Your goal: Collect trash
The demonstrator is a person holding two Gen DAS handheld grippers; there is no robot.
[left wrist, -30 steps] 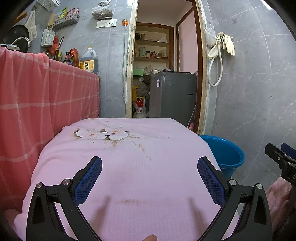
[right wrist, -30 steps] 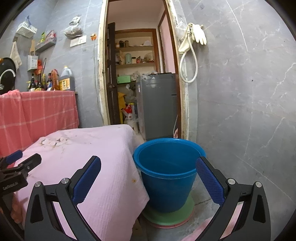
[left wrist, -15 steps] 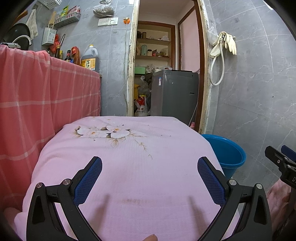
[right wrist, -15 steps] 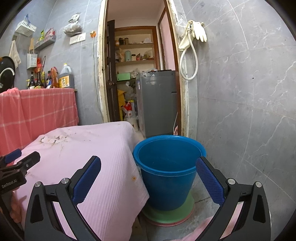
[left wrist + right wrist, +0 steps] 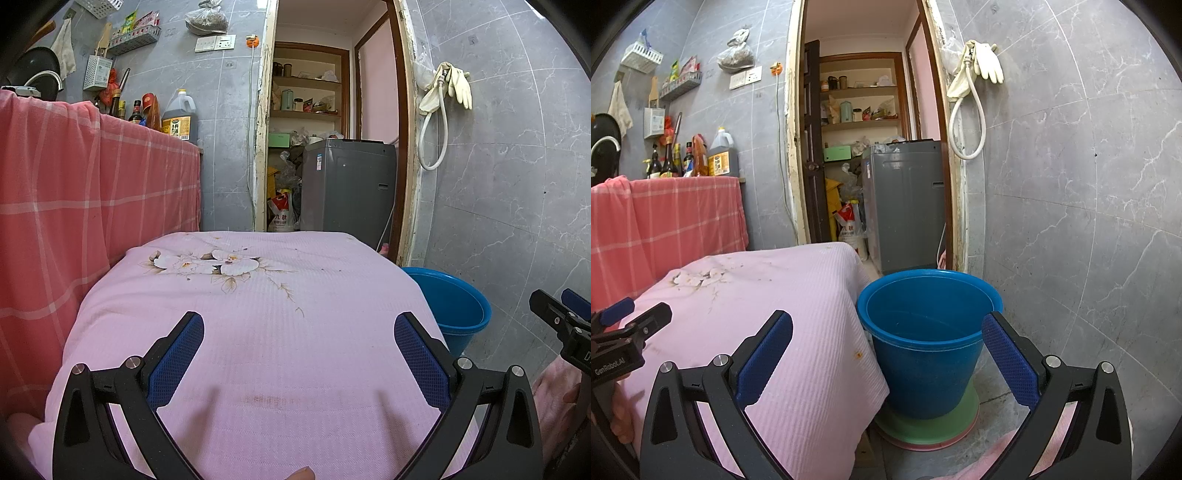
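**Both tools open and empty, bucket on the floor by the table**

We have the left tool hovering over the near half of the table, jaws spread wide, nothing between them. Its blue pads sit above the pink cloth, apart from it as far as we can tell. Faint brownish stain on the cloth between the pads, small dark specks further back near the printed flowers.

Right tool is also spread wide and empty. It points at the blue bucket, which shows between its pads. We can't tell how far above the floor it hangs.

The bucket stands on the floor just beside the table's right edge, on a green disc with a pink rim under it. Its inside looks empty from this angle. The cloth hangs down over the table edge next to it, with a small orange spot on the drape.

We see no clear piece of trash on the table, only specks too small to identify.

Further out: red checked cloth on the left, bottles on top behind it, open doorway with a gray washing machine, rubber gloves and a hose on the tiled wall.
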